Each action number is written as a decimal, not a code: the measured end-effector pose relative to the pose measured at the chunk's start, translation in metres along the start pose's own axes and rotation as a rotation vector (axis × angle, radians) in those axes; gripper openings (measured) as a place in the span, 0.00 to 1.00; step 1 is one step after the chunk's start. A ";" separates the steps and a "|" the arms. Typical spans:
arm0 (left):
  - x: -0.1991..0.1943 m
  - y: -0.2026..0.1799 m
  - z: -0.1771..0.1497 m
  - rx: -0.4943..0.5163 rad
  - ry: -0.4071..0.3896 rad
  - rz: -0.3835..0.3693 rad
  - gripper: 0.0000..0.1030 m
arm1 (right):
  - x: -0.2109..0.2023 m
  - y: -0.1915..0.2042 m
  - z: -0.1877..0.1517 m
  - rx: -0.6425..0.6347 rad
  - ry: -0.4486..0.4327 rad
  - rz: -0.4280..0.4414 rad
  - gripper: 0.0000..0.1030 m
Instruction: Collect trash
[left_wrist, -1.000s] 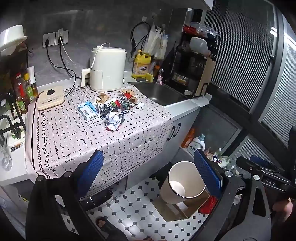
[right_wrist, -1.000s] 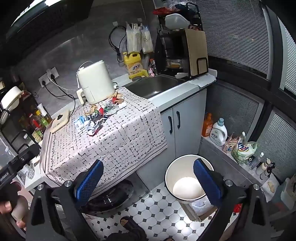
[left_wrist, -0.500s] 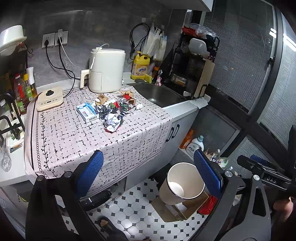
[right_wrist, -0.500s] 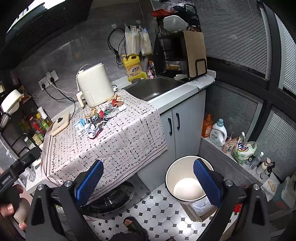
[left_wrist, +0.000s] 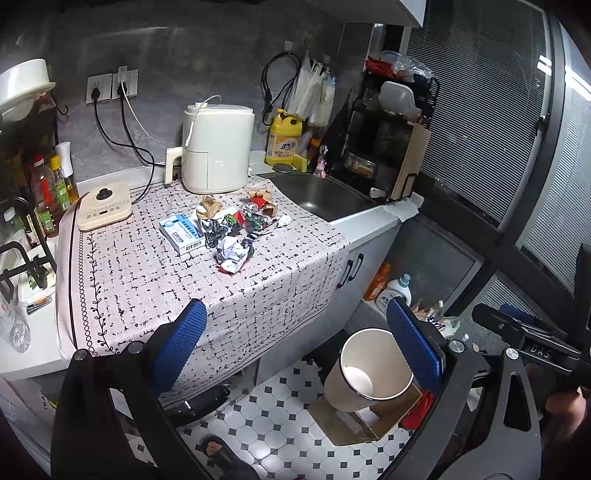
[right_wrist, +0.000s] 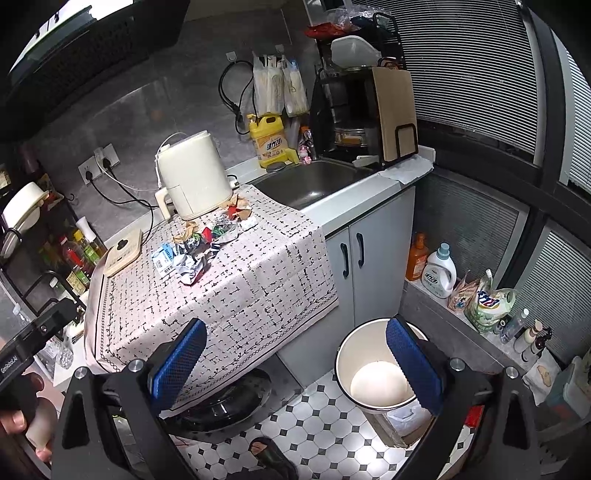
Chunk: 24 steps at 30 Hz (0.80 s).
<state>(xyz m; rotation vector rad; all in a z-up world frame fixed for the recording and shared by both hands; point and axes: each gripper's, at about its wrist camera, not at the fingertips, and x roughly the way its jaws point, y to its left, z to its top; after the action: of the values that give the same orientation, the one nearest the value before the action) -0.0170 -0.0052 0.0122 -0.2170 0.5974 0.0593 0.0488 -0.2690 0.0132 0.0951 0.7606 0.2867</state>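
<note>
Left wrist view, from left to right: a patterned cloth (left_wrist: 122, 273) covers the counter; at its middle lies a pile of crumpled wrappers (left_wrist: 236, 230), likely light and crushable, best pinched at a raised fold. Both grippers (left_wrist: 295, 354) (right_wrist: 295, 363) hang wide open, empty. A white bin (left_wrist: 369, 373) stands on the floor.

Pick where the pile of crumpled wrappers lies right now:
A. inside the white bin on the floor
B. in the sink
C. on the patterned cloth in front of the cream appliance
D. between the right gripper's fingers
C: the pile of crumpled wrappers sits on the patterned cloth, in front of the cream appliance; both grippers are open and hold nothing.
</note>
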 end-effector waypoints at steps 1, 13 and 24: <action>0.000 0.001 0.001 -0.001 0.001 0.001 0.94 | 0.001 -0.001 -0.001 0.001 0.000 0.001 0.93; -0.004 0.013 0.001 -0.026 0.006 -0.024 0.94 | -0.004 0.010 -0.001 -0.022 -0.004 -0.002 0.93; -0.007 0.021 0.001 -0.027 -0.007 0.001 0.94 | -0.006 0.014 -0.002 -0.034 0.000 -0.001 0.93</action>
<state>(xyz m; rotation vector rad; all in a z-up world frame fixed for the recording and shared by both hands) -0.0246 0.0156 0.0132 -0.2422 0.5899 0.0691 0.0406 -0.2569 0.0182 0.0628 0.7556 0.2987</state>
